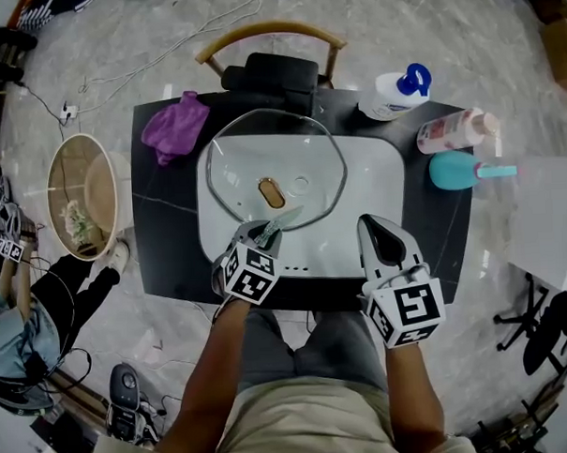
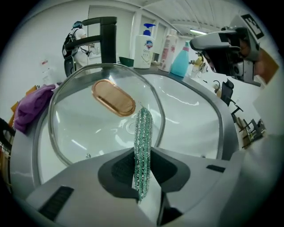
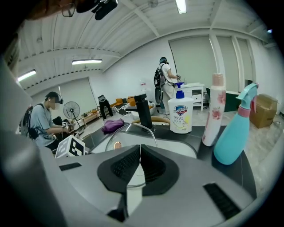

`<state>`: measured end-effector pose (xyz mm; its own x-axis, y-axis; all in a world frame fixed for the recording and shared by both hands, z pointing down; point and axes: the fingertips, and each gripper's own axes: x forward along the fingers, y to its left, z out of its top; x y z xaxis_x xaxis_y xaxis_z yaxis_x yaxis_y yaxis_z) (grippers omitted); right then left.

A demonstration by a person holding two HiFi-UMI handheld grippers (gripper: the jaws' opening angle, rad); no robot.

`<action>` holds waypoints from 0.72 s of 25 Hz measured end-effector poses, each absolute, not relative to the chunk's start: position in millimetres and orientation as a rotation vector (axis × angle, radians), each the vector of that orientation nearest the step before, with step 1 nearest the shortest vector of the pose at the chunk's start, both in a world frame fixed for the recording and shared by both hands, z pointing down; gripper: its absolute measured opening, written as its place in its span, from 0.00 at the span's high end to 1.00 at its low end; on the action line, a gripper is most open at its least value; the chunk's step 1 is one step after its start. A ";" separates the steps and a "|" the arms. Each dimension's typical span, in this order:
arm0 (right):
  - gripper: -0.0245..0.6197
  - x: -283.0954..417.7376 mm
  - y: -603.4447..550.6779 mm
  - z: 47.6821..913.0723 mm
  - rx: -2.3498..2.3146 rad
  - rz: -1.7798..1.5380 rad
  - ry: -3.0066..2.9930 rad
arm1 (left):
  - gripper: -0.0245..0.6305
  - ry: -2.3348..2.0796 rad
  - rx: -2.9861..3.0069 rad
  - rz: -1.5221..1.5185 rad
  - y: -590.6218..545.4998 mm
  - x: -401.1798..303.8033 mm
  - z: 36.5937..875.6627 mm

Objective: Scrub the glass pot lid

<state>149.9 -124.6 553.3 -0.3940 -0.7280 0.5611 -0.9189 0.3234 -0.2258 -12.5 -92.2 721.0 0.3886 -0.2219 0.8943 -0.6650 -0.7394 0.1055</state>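
The glass pot lid [image 1: 273, 165] lies across the white sink basin [image 1: 371, 184], its copper-coloured handle [image 1: 270, 191] facing up. My left gripper [image 1: 265, 233] is at the lid's near rim, shut on a green glittery scrubber [image 1: 285, 215] whose tip reaches over that rim. In the left gripper view the scrubber [image 2: 143, 142] stands clamped between the jaws of the left gripper [image 2: 143, 159], with the lid [image 2: 88, 119] just beyond. My right gripper [image 1: 378, 230] hovers over the sink's front right, shut and empty. In the right gripper view, the right gripper [image 3: 140, 153] has its jaws pressed together, the lid [image 3: 133, 128] behind them.
A black faucet [image 1: 269, 73] stands behind the basin. On the black counter [image 1: 167, 235] lie a purple cloth [image 1: 174, 125] at back left and, at right, a soap pump bottle [image 1: 395, 92], a pink-white bottle [image 1: 453, 129] and a teal spray bottle [image 1: 459, 171]. A round bin [image 1: 80, 194] stands left.
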 end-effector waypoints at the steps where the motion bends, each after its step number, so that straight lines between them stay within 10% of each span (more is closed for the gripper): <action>1: 0.92 152.6 -124.0 554.0 1.470 0.741 -2.234 | 0.83 -0.749 2.218 1.330 -92.3 -5.5 720.4; 18: 0.92 187.8 -130.9 548.6 1.547 0.750 -2.208 | 0.83 -0.714 2.420 1.251 -143.3 86.5 672.1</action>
<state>187.8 -130.9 548.6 -0.3483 -0.7567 0.5533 -0.9371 0.2673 -0.2244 86.5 -143.3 672.1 0.4904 -0.2819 0.8247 -0.5662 -0.8224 0.0556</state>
